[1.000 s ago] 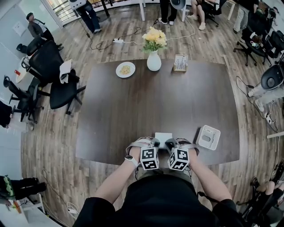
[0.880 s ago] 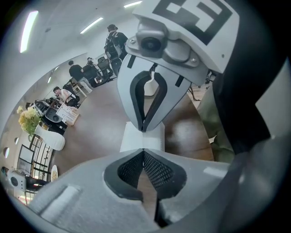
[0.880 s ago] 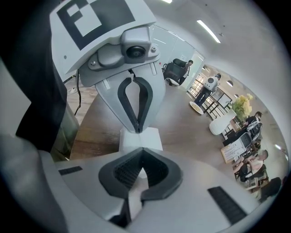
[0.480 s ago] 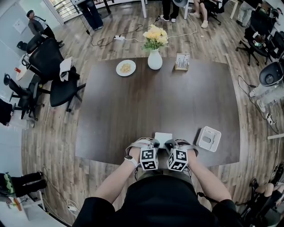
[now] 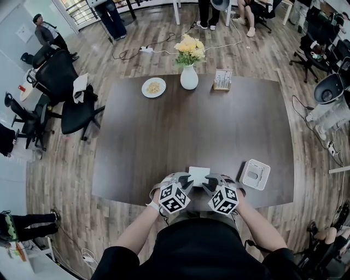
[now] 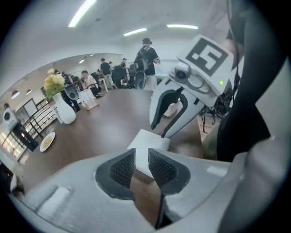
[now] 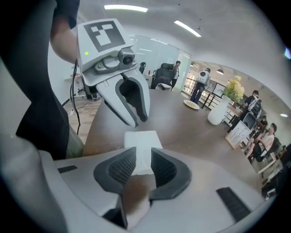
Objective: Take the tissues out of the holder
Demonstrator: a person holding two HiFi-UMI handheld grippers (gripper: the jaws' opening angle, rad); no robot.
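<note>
Floor (image 5: pixel 65 164): wood planks.
Counter (image 5: pixel 164 136): dark brown, rounded corners.
Seating: black office chairs (image 5: pixel 54 74), left side.
Light: ceiling strips (image 6: pixel 82 12) overhead.

left gripper (image 5: pixel 185 179) + right gripper (image 5: pixel 210 184): 2 | tissue stack (image 5: pixel 199 174) 1 | holder (image 5: pixel 256 174) 1 | vase (image 5: pixel 189 77) 1 | plate (image 5: pixel 153 87) 1

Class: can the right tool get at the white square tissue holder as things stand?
Probably yes: the white square tissue holder lies beside the right tool, only bare dark wooden table between. The tool's jaws have just been opening and hold nothing.
</note>
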